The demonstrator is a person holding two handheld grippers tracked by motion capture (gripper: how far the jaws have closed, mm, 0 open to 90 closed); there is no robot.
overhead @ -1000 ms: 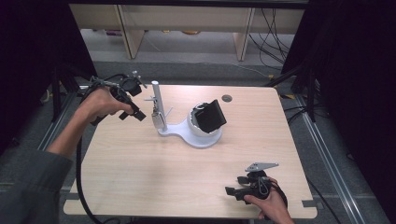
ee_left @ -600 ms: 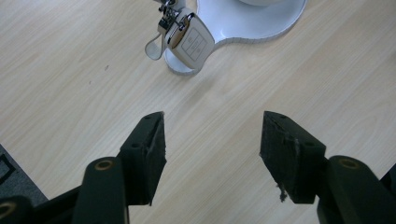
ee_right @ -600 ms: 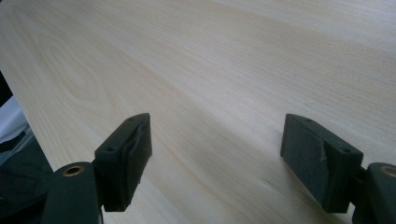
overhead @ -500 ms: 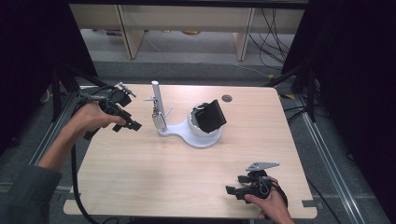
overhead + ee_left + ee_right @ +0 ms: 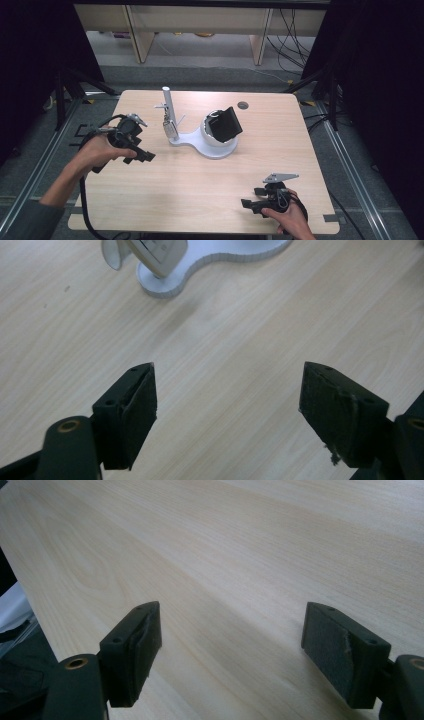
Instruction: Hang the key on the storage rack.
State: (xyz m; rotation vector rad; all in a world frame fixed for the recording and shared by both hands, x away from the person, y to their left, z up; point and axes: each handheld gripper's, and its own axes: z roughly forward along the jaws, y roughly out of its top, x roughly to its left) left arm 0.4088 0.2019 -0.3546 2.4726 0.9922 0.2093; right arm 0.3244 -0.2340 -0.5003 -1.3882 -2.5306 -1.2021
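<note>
Left gripper [image 5: 142,156] has drawn back from the white stand [image 5: 200,142] toward the counter's [image 5: 200,195] left side and sits lower than a second ago; its jaws have just been opening, released, nothing between. Stand unmoved at counter centre. Right gripper [image 5: 250,204] unmoved near the front edge, jaws wide, empty.

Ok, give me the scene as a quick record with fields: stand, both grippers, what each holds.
surface: wooden table
stand: white stand with an upright post and a black block on its round part
left gripper: jaws have just been opening, nothing between them, left of the stand and apart from it
right gripper: open, empty, at the table's near right edge
</note>
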